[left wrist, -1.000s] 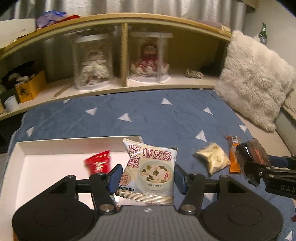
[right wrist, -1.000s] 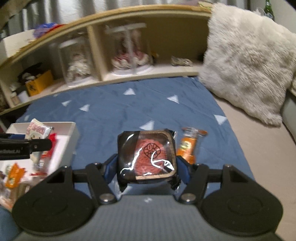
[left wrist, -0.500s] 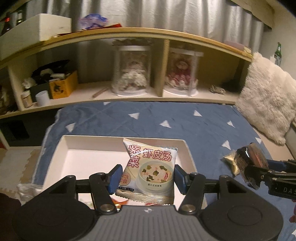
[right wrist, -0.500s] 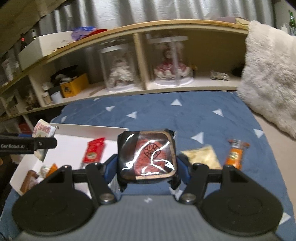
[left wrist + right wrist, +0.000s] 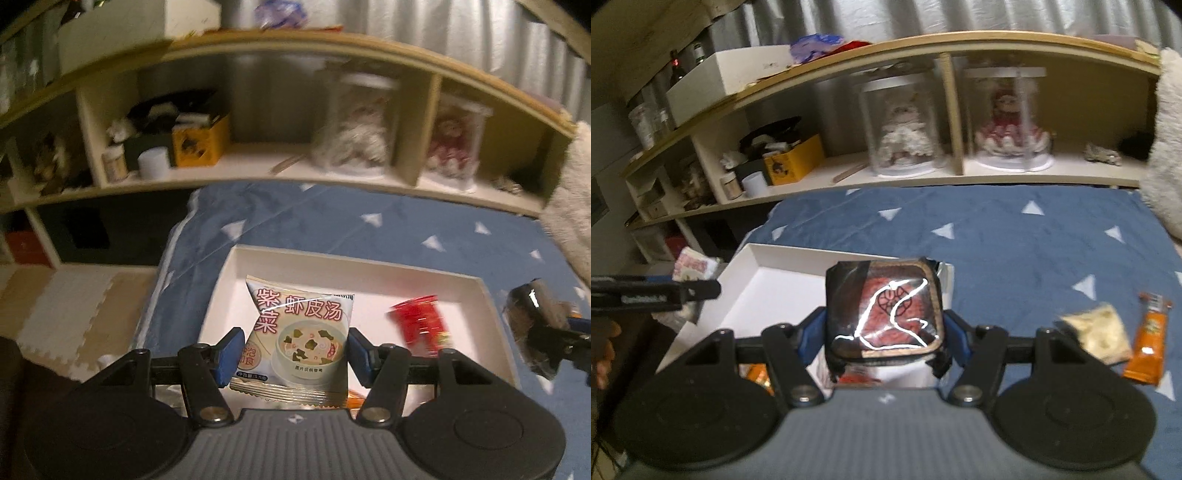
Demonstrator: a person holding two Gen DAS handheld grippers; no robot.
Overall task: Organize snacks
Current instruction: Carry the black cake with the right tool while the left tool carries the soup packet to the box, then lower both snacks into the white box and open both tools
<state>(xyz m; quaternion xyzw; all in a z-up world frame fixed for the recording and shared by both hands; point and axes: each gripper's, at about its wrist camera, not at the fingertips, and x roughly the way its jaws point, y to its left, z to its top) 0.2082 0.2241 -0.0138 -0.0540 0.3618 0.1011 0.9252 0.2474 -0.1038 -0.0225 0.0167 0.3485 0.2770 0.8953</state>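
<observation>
Two packets in hand: my left tongs (image 5: 291, 350) pinch the soup packet (image 5: 297, 341), now swung over the white tray (image 5: 354, 267) mid-frame; right tongs (image 5: 884, 338) clamp the dark pastry pack (image 5: 884, 314), now over the tray's right edge. Both look ready to drop.

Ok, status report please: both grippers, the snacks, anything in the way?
Left gripper shut on soup packet, over white tray. Right gripper shut on dark packet. Nothing blocking.
</observation>
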